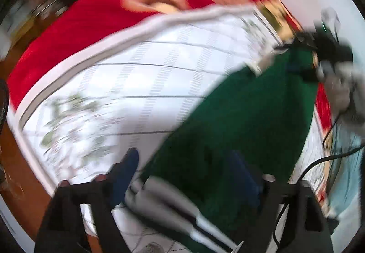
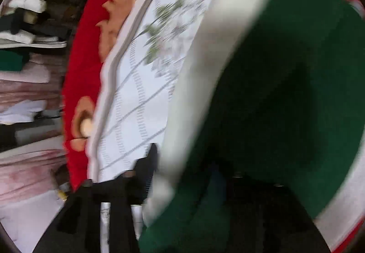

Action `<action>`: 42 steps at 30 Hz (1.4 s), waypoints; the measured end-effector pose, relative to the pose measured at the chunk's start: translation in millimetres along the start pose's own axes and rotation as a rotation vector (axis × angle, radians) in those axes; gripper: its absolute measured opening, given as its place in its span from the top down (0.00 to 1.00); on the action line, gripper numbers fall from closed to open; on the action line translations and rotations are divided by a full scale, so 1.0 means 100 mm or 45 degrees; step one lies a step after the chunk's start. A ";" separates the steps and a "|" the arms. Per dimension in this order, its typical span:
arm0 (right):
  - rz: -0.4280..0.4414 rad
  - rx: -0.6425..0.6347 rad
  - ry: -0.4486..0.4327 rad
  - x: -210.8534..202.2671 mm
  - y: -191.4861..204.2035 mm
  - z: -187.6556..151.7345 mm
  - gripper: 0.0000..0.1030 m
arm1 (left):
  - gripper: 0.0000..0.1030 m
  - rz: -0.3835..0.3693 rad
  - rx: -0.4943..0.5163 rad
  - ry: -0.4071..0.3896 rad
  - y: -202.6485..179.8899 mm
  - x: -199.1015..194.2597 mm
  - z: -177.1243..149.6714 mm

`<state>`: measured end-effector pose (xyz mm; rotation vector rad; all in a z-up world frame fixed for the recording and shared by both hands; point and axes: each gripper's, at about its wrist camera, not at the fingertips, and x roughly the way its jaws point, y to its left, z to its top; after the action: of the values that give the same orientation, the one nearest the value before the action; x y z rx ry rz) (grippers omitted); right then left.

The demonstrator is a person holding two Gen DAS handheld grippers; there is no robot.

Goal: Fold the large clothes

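Observation:
A dark green garment with white stripes lies on a white patterned mat. The mat rests on a red blanket. My left gripper stands wide open above the garment's edge, and its blue pads press on nothing. Blurred at the garment's far end is the right gripper. In the right wrist view the green garment and its white band fill the right side. The right gripper has its jaws apart, loose cloth lying across the gap and hiding the far finger.
Stacks of folded clothes fill shelves on the left in the right wrist view. Brown floor shows beyond the mat's left edge. Black cables run past the garment on the right. Both views are motion-blurred.

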<state>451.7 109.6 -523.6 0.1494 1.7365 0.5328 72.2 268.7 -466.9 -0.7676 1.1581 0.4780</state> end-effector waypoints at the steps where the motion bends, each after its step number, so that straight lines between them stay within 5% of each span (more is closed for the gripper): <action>1: 0.105 0.005 0.020 0.01 0.00 -0.03 0.50 | 0.20 0.003 -0.055 -0.003 0.14 -0.07 -0.09; 3: 0.245 -0.015 0.034 -0.06 -0.01 -0.13 0.50 | 0.20 0.010 -0.134 0.002 0.31 -0.15 -0.27; 6: 0.291 -0.066 -0.055 -0.40 -0.16 -0.34 0.49 | 0.20 0.027 -0.190 0.055 0.35 -0.12 -0.49; 8: 0.258 -0.049 -0.128 -0.63 -0.41 -0.49 0.48 | 0.20 0.064 -0.165 0.103 0.25 0.03 -0.56; 12: 0.064 0.105 -0.292 -1.05 -1.26 -0.71 0.42 | 0.15 0.373 -0.143 0.111 0.26 0.47 -0.53; 16: -0.001 0.334 -0.332 -1.12 -2.12 -0.72 0.41 | 0.05 0.351 -0.217 0.126 0.41 0.62 -0.51; 19: 0.135 0.455 -0.327 -0.92 -2.59 -0.55 0.41 | 0.05 0.382 -0.131 0.106 0.34 0.58 -0.53; 22: 0.470 0.522 -0.277 -0.50 -2.83 -0.32 0.32 | 0.05 0.400 -0.080 0.108 0.29 0.57 -0.51; 23: 0.501 0.528 -0.294 -0.43 -2.84 -0.30 0.32 | 0.05 0.406 -0.068 0.110 0.27 0.57 -0.49; 25: 0.474 0.487 -0.331 -0.39 -2.78 -0.30 0.42 | 0.05 0.431 -0.031 0.109 0.21 0.56 -0.45; 27: 0.473 0.475 -0.352 -0.42 -2.73 -0.36 0.68 | 0.05 0.453 0.001 0.103 0.11 0.54 -0.42; 29: 0.512 0.512 -0.386 -0.49 -2.73 -0.47 0.78 | 0.05 0.475 0.023 0.099 0.05 0.52 -0.40; 34: 0.476 0.641 -0.467 -0.89 -2.82 -1.20 0.81 | 0.05 0.489 0.011 0.050 -0.08 0.32 -0.30; 38: 0.317 0.808 -0.516 -1.31 -3.17 -2.30 0.81 | 0.05 0.455 -0.015 0.017 -0.12 0.06 -0.30; 42: 0.123 0.886 -0.317 -1.24 -3.40 -3.34 0.67 | 0.06 0.442 -0.024 0.000 -0.07 -0.01 -0.36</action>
<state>226.6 -327.9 -510.3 0.7612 1.6082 -0.0448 54.0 237.1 -471.3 -0.5829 1.2940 0.7779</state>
